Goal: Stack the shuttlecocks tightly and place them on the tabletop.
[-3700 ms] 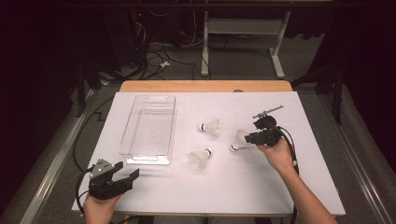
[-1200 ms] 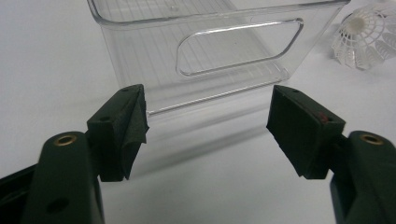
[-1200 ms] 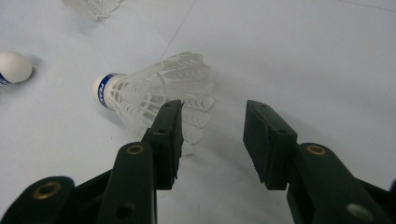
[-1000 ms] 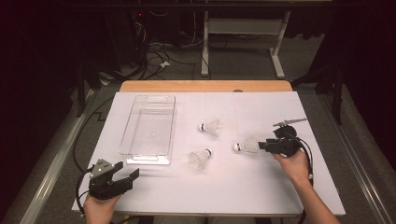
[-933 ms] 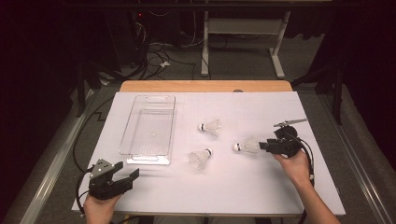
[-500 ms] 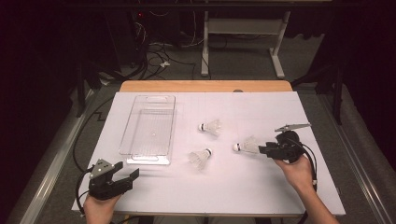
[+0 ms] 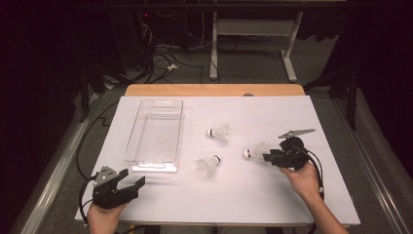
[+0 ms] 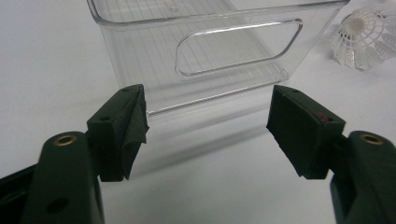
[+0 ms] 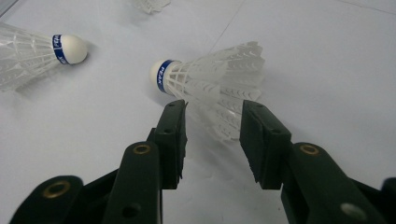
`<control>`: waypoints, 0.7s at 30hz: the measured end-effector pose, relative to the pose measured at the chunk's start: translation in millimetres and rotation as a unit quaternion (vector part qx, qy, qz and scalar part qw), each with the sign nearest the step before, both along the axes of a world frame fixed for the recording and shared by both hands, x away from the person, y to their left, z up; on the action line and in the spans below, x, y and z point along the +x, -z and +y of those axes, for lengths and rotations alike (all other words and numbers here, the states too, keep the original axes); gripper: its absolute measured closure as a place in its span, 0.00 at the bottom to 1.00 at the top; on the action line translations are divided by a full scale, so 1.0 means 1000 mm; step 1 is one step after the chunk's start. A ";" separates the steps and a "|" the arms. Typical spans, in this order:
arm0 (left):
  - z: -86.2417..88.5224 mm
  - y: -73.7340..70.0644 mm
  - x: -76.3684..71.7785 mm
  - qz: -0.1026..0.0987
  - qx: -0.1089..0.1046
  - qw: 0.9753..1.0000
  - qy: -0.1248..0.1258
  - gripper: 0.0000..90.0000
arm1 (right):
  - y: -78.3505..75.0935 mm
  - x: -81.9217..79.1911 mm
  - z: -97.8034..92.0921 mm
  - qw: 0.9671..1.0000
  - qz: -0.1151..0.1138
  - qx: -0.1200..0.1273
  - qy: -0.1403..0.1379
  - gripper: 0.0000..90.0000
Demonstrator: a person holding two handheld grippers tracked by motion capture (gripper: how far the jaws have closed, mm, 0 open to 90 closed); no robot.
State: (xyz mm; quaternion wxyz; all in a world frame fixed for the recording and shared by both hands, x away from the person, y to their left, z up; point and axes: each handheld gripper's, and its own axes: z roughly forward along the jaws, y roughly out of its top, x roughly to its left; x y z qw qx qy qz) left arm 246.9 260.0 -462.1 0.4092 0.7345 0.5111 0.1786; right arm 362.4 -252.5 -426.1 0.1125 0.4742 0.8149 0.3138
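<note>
Right now the right gripper (image 9: 212,140), jaws spread, straddles the shuttlecock (image 9: 210,84) skirt; its cork points toward ten o'clock on the counter (image 7: 243,195). Left gripper (image 7: 119,187) rests open, well apart.

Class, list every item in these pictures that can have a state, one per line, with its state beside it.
Clear plastic tray: upright, nothing inside.
White feathered shuttlecock nearest the right gripper: on its side, skirt between the jaws, not clamped.
Middle shuttlecock: on its side, free.
Far shuttlecock: on its side, free.
Right gripper: open around the skirt.
Left gripper: open, holding nothing, facing the tray.
</note>
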 end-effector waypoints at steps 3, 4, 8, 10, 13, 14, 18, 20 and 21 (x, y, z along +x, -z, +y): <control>0.000 0.000 0.000 0.000 0.000 1.000 0.000 0.33 | 0.001 0.002 0.003 1.000 0.005 -0.005 0.002 0.70; 0.000 0.000 0.000 0.001 0.000 1.000 0.000 0.33 | 0.002 0.003 0.004 1.000 0.005 -0.006 0.001 0.71; 0.000 0.000 0.000 0.000 0.000 1.000 0.000 0.33 | 0.004 0.005 0.007 1.000 0.008 -0.010 0.001 0.73; 0.000 0.000 0.000 0.000 0.000 1.000 0.000 0.33 | 0.004 0.006 0.008 1.000 0.010 -0.011 0.000 0.74; 0.000 0.000 0.000 0.000 0.001 1.000 0.001 0.33 | 0.005 0.008 0.010 1.000 0.012 -0.011 -0.001 0.76; 0.000 0.000 0.000 0.000 0.001 1.000 0.001 0.33 | 0.005 0.008 0.011 1.000 0.012 -0.012 -0.002 0.77; 0.000 0.000 0.000 0.001 0.000 1.000 0.001 0.33 | 0.006 0.010 0.014 1.000 0.013 -0.016 -0.005 0.81; 0.000 0.000 0.000 0.001 0.000 1.000 0.001 0.33 | 0.007 0.011 0.016 1.000 0.015 -0.016 -0.007 0.84; 0.000 0.000 0.000 0.000 0.000 1.000 0.001 0.33 | 0.007 0.011 0.017 1.000 0.013 -0.018 -0.009 0.85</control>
